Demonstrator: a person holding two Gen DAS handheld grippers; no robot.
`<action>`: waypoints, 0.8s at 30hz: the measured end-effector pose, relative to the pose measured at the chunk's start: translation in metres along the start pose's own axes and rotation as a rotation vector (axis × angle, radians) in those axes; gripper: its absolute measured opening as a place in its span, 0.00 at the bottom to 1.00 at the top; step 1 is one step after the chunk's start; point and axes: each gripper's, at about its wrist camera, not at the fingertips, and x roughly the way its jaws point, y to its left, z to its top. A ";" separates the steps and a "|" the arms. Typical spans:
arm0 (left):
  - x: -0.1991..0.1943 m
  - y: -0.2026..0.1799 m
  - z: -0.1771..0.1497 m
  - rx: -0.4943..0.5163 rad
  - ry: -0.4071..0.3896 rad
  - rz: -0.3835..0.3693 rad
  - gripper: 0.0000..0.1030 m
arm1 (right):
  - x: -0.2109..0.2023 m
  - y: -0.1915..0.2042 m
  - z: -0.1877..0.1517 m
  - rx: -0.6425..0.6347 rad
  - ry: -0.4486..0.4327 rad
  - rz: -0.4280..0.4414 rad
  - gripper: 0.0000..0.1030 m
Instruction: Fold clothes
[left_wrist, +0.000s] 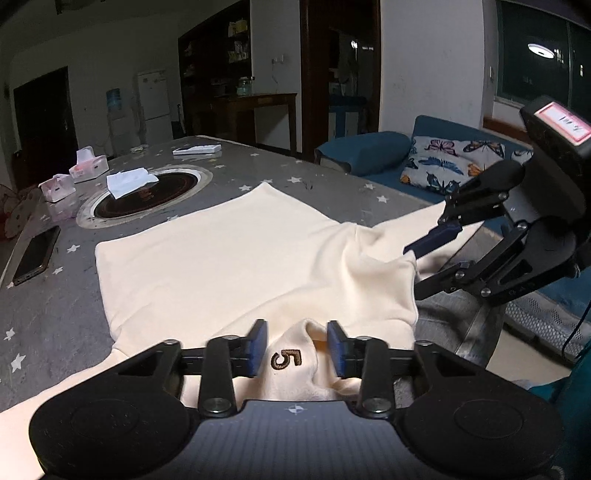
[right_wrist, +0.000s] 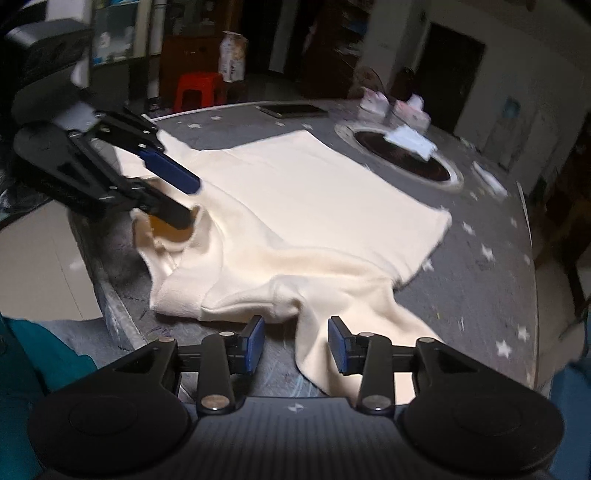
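A cream shirt (left_wrist: 229, 258) lies spread on the grey star-patterned table (left_wrist: 48, 314). In the left wrist view my left gripper (left_wrist: 297, 349) has a raised fold of the neck area, stitched with a brown "5" (left_wrist: 286, 360), bunched between its blue pads. The right wrist view shows that left gripper (right_wrist: 177, 195) with one finger over the collar and one inside the neck opening. My right gripper (right_wrist: 297, 345) is open at the near table edge. A sleeve (right_wrist: 321, 332) runs loosely between its pads, nearer the right one. From the left wrist view the right gripper (left_wrist: 417, 266) straddles the shirt's right edge.
A round inset hob (left_wrist: 147, 195) sits beyond the shirt with a white tissue (left_wrist: 129, 181) on it. Pink boxes (left_wrist: 88, 164) and a phone (left_wrist: 35, 254) lie at the table's left. A blue sofa with a butterfly cushion (left_wrist: 450, 162) stands past the right edge.
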 end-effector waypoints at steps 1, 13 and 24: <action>0.002 0.000 -0.001 0.000 0.005 0.000 0.16 | 0.000 0.003 0.000 -0.023 -0.009 -0.004 0.36; -0.016 -0.011 -0.009 0.072 -0.003 -0.103 0.02 | -0.008 -0.004 -0.012 -0.040 0.043 -0.018 0.08; -0.008 -0.014 -0.017 0.116 0.054 -0.131 0.03 | -0.012 -0.020 0.022 0.050 -0.094 0.020 0.20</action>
